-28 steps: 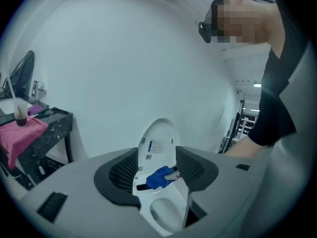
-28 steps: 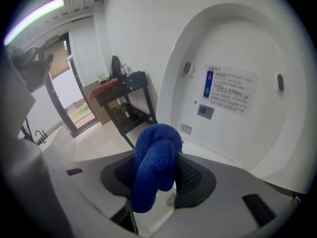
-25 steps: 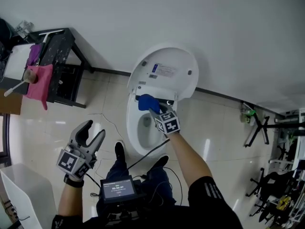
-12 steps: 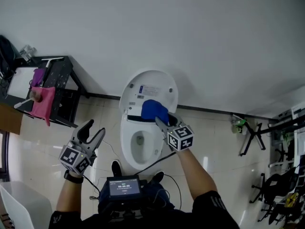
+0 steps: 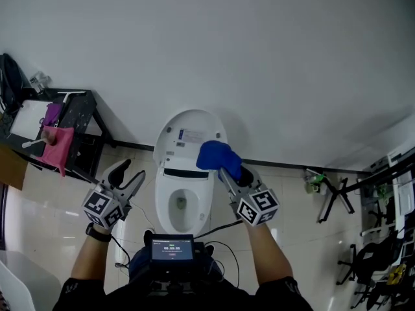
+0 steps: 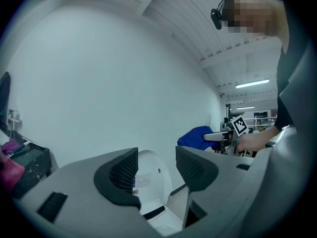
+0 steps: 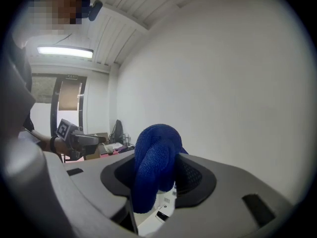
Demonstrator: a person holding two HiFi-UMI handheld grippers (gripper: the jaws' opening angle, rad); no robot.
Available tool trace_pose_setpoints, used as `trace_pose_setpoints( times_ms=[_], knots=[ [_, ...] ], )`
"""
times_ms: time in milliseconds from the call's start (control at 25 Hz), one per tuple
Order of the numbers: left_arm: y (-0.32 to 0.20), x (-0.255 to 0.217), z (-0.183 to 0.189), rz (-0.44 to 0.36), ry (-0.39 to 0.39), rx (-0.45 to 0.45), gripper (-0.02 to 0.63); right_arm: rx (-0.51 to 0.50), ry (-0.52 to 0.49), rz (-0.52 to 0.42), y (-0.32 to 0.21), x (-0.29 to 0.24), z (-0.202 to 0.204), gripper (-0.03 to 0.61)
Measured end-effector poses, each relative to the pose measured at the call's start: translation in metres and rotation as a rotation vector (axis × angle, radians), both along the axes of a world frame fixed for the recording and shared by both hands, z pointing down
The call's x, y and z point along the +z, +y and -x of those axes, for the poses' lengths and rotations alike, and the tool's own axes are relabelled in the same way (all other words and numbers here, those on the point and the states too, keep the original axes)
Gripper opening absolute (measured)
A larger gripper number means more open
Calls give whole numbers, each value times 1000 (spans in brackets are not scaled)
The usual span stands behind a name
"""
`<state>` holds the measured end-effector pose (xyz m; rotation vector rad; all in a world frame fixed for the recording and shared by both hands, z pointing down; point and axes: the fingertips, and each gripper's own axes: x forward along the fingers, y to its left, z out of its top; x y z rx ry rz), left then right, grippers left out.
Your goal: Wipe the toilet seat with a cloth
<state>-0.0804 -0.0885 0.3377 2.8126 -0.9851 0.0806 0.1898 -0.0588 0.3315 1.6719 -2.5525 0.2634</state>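
Observation:
A white toilet (image 5: 183, 199) stands against the wall with its lid (image 5: 191, 139) raised; the seat rim (image 5: 162, 196) rings the bowl. My right gripper (image 5: 227, 167) is shut on a bunched blue cloth (image 5: 217, 155), held in the air to the right of the raised lid. The cloth (image 7: 154, 170) fills the gap between the jaws in the right gripper view. My left gripper (image 5: 127, 175) is open and empty, left of the bowl. In the left gripper view its jaws (image 6: 154, 168) frame the lid (image 6: 150, 172) and the blue cloth (image 6: 198, 137).
A black side table (image 5: 71, 125) at the left carries a pink cloth (image 5: 55, 144) and small items. A black folding stand (image 5: 337, 196) is on the floor at the right. A small screen (image 5: 172, 248) hangs at the person's chest with cables trailing.
My right gripper has lifted the blue cloth up and away from the back of the seat, to beside the lid. The view has tilted up; the left gripper stays open.

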Motion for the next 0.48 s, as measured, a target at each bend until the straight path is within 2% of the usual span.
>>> trace_pose_setpoints(
  times_ms=[480],
  knots=[
    [14,-29,-37,-64,47,27,233,59,-21,-122,57,-59,-41,202]
  ],
)
